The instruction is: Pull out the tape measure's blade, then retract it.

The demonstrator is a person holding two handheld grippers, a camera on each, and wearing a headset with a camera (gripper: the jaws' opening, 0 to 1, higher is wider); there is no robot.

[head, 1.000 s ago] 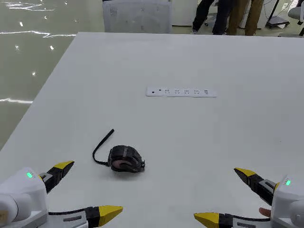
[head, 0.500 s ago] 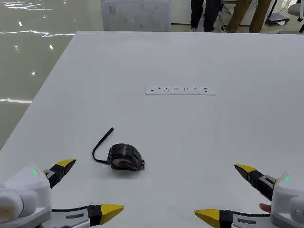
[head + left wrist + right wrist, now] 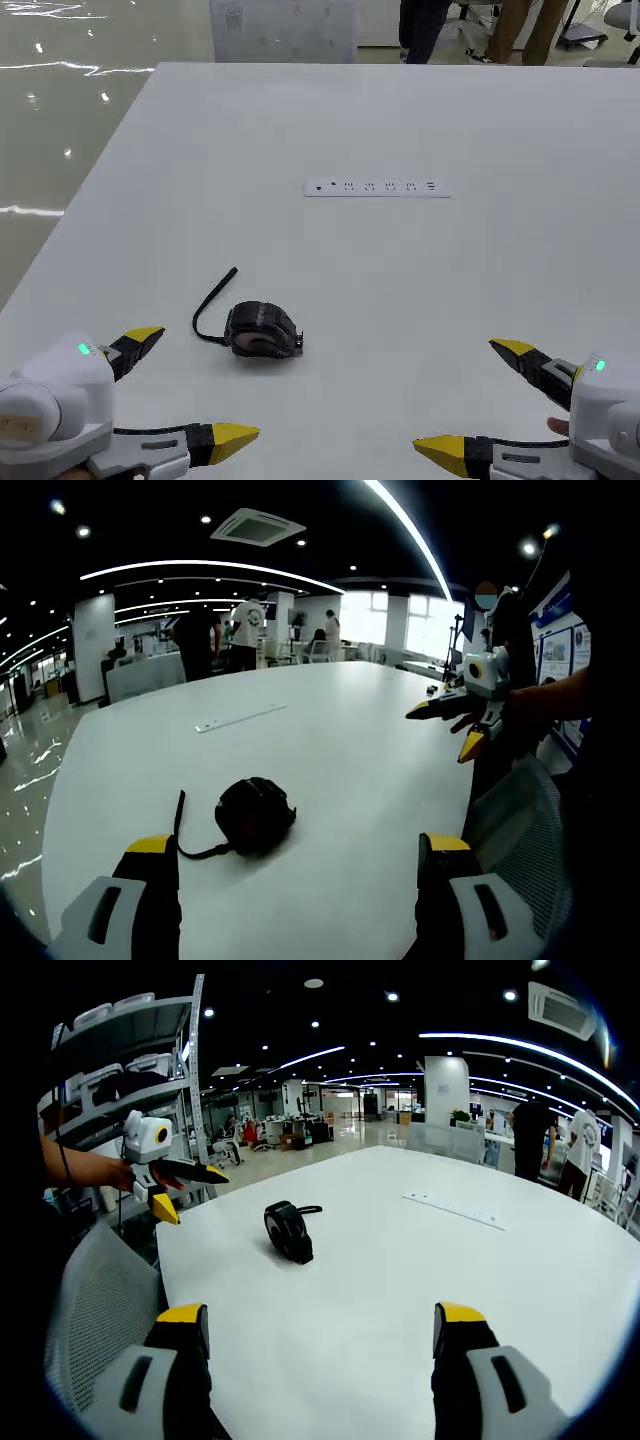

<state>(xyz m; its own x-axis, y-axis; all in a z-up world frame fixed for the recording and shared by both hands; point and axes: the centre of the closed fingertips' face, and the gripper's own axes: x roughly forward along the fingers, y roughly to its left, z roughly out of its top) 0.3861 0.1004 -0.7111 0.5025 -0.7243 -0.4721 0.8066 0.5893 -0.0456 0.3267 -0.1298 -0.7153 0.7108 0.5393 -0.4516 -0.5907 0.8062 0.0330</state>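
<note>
Two claws, both released and holding nothing. The left claw (image 3: 190, 385) has its yellow-tipped jaws spread wide, hovering at the near-left edge of the white worktop (image 3: 400, 270). The right claw (image 3: 472, 398) is spread about as wide, at the near-right edge. The two are well apart, and neither touches any object. One tape measure (image 3: 262, 330), with a dark case, lies on the worktop ahead of the left claw, near it but not in contact and well apart from the right claw. One black strap (image 3: 212, 305) loops out from the case to its left and runs away from the person. In the left gripper view, the tape measure (image 3: 255, 815) sits ahead between the claw's own jaws, somewhat toward the left one, and the right claw (image 3: 440, 735) shows open at the far right, held in a hand. In the right gripper view, the tape measure (image 3: 290, 1230) lies ahead and to the left, and the left claw (image 3: 198, 1196) shows open at the left. One white power strip (image 3: 377, 187) lies flat further out, near mid-worktop and well apart from the tape measure.
</note>
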